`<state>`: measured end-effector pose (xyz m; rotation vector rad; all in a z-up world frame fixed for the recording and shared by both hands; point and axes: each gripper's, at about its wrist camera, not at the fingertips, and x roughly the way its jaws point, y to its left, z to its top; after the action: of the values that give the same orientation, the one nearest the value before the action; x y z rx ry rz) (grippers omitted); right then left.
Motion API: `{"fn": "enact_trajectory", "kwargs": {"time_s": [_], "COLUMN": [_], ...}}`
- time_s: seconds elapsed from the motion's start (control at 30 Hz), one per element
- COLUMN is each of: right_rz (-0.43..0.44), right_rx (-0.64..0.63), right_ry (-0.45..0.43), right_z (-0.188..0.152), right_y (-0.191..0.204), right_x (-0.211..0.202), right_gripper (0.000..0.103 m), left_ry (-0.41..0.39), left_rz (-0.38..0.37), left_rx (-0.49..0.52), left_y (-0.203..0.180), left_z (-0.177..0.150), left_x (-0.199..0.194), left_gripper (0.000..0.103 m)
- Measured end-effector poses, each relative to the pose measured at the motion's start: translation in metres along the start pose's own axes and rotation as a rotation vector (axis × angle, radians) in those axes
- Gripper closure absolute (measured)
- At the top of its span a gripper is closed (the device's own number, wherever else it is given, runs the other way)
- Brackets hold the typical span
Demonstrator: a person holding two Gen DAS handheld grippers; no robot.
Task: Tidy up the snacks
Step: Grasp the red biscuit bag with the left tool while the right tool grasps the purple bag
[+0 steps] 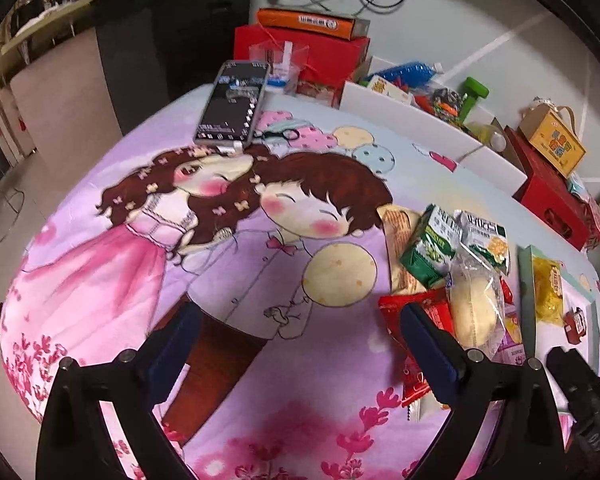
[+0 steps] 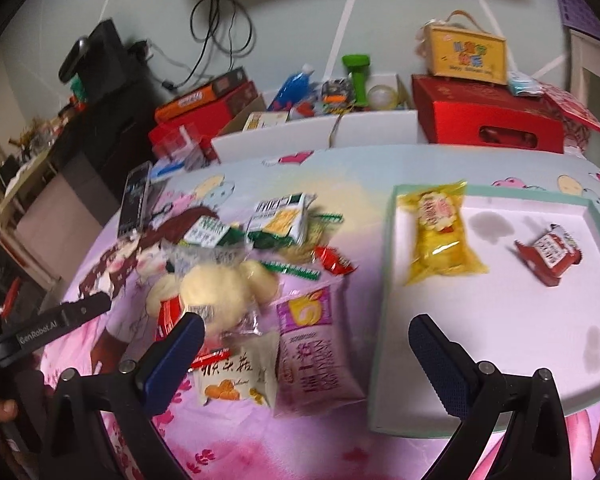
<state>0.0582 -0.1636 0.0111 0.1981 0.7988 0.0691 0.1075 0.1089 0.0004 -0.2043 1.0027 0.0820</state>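
Observation:
A pile of snack packets lies on the cartoon-print tablecloth: green-and-white packets (image 2: pixel 276 220), a clear-wrapped bread roll (image 2: pixel 220 292), a small red packet (image 2: pixel 334 260), a purple packet (image 2: pixel 316 344) and a white packet with orange print (image 2: pixel 232 380). To their right a white tray with a teal rim (image 2: pixel 500 340) holds a yellow packet (image 2: pixel 440 236) and a red packet (image 2: pixel 548 256). My right gripper (image 2: pixel 308 344) hovers open over the purple packet and the tray's left edge. My left gripper (image 1: pixel 300 332) is open over bare cloth, left of the pile (image 1: pixel 452 264), its right finger above a red packet (image 1: pixel 416 312).
A phone (image 1: pixel 232 104) lies at the table's far side. Behind the table stand a white box of odds and ends (image 2: pixel 320 132), red boxes (image 2: pixel 488 116) and a yellow carry box (image 2: pixel 466 54). Cables hang on the wall. A dark cabinet stands at the left.

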Motion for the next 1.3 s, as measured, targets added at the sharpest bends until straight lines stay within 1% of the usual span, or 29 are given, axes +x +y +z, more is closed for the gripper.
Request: {"fn": "enact_trajectory", "kwargs": {"time_s": [0.03, 0.13, 0.2, 0.3, 0.37, 0.4, 0.43, 0.5, 0.53, 0.57, 0.63, 0.7, 0.73, 0.9, 1.03, 1.13, 1.23, 1.27, 1.3], "right_rz": [-0.001, 0.002, -0.009, -0.016, -0.02, -0.024, -0.026, -0.024, -0.02, -0.015, -0.009, -0.003, -0.002, 0.0, -0.008, -0.012, -0.013, -0.012, -0.013], "right_rx": [-0.007, -0.025, -0.033, -0.024, -0.021, -0.024, -0.029, -0.034, -0.035, -0.035, -0.036, -0.04, -0.044, -0.056, -0.06, -0.064, -0.064, -0.065, -0.066], "right_ry": [0.015, 0.034, 0.039, 0.052, 0.056, 0.057, 0.056, 0.056, 0.059, 0.064, 0.071, 0.075, 0.077, 0.093, 0.108, 0.118, 0.124, 0.126, 0.128], "right_z": [-0.002, -0.004, -0.006, -0.008, -0.01, -0.009, -0.009, -0.009, -0.009, -0.01, -0.01, -0.011, -0.011, -0.012, -0.014, -0.015, -0.016, -0.016, -0.017], "right_y": [0.003, 0.009, 0.01, 0.011, 0.01, 0.01, 0.01, 0.01, 0.011, 0.01, 0.011, 0.012, 0.012, 0.015, 0.014, 0.014, 0.014, 0.014, 0.013], "right_x": [0.004, 0.012, 0.014, 0.019, 0.022, 0.022, 0.022, 0.023, 0.024, 0.026, 0.027, 0.029, 0.029, 0.033, 0.037, 0.04, 0.042, 0.042, 0.043], "right_gripper": [0.0, 0.0, 0.0, 0.0, 0.002, 0.005, 0.01, 0.016, 0.017, 0.018, 0.025, 0.03, 0.031, 0.033, 0.033, 0.033, 0.033, 0.033, 0.033], "left_ry": [0.01, 0.045, 0.06, 0.067, 0.076, 0.08, 0.084, 0.096, 0.1, 0.102, 0.11, 0.125, 0.134, 0.162, 0.177, 0.2, 0.206, 0.205, 0.205], "left_rz": [-0.013, -0.075, -0.103, -0.116, -0.132, -0.15, -0.161, -0.17, -0.177, -0.18, -0.178, -0.174, -0.171, -0.181, -0.153, -0.146, -0.132, -0.132, -0.13], "left_rx": [-0.009, -0.047, -0.058, -0.024, -0.011, -0.008, -0.007, 0.001, 0.013, 0.021, 0.041, 0.058, 0.065, 0.079, 0.085, 0.085, 0.079, 0.075, 0.067], "left_y": [0.0, 0.001, -0.001, -0.011, -0.017, -0.02, -0.023, -0.029, -0.033, -0.035, -0.041, -0.046, -0.048, -0.054, -0.056, -0.055, -0.054, -0.053, -0.05], "left_z": [-0.001, -0.001, -0.001, 0.0, 0.001, 0.001, 0.001, 0.0, 0.0, 0.0, -0.001, -0.003, -0.004, -0.008, -0.008, -0.01, -0.01, -0.01, -0.009], "left_x": [0.002, 0.009, 0.013, 0.017, 0.018, 0.019, 0.02, 0.022, 0.023, 0.023, 0.025, 0.028, 0.03, 0.036, 0.042, 0.047, 0.05, 0.05, 0.051], "left_gripper": [0.004, 0.004, 0.004, 0.004, 0.004, 0.004, 0.004, 0.004, 0.005, 0.006, 0.008, 0.014, 0.014, 0.015, 0.015, 0.015, 0.015, 0.019, 0.029]}}
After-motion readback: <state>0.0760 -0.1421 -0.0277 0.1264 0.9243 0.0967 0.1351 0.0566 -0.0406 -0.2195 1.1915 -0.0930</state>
